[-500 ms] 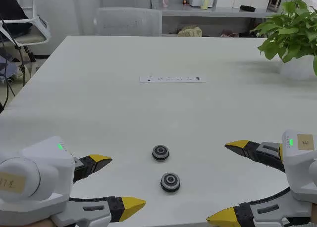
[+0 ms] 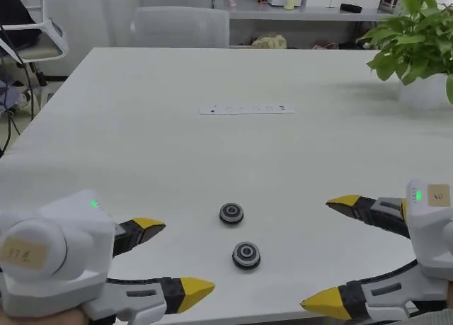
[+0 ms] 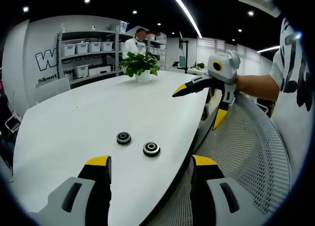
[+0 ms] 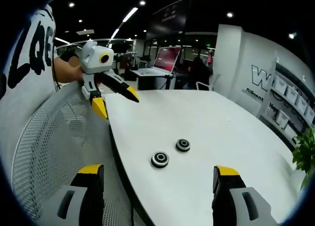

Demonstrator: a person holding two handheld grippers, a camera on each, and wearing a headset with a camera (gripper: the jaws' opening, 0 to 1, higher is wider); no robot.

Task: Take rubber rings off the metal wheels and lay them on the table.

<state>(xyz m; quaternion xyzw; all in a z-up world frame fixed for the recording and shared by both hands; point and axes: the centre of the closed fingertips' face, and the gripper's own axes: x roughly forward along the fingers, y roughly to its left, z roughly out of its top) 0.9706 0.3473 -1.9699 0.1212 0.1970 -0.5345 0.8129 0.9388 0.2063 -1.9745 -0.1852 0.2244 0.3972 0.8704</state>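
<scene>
Down at the near side of the white table, well on the person's side of the power strip, both tools are held low and level. The left gripper sits left of the strip's line with its yellow-tipped jaws spread wide apart, pointing inward to the right and holding nothing. The right gripper mirrors it from the right, jaws equally wide and empty. In the left gripper view a bare forearm reaches out behind the right gripper. Between the two tools, nearer the person than the strip, lie two dark-rimmed metal wheels flat on the table: the far wheel and the near wheel, close together but apart, touched by neither tool.
</scene>
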